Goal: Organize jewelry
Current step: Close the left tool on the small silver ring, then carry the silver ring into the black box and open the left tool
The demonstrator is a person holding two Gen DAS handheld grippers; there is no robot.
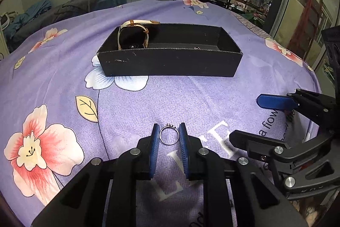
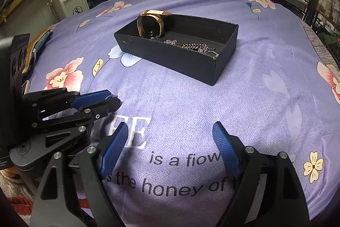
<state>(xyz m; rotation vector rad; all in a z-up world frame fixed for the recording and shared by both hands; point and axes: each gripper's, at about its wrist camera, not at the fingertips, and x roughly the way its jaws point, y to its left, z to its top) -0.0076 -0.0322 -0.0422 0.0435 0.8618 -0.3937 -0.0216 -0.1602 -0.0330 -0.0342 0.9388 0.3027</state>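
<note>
Already in the black box (image 2: 180,59): watch (image 2: 151,24), chains (image 2: 196,47). Left to stow: ring (image 1: 169,136), on the cloth well short of the box, bracketed by the left gripper (image 1: 169,134), pads touching or nearly so, grip uncertain. Right gripper (image 2: 170,148) spread wide, holding nothing.

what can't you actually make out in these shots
- Ring, left wrist view: stone detail too small; whether the left tool pads touch it is unclear.
- Chains in the black box: hidden by the box's near wall in the left wrist view.
- Watch face: dark, unreadable in both views.
- Right tool: open.
</note>
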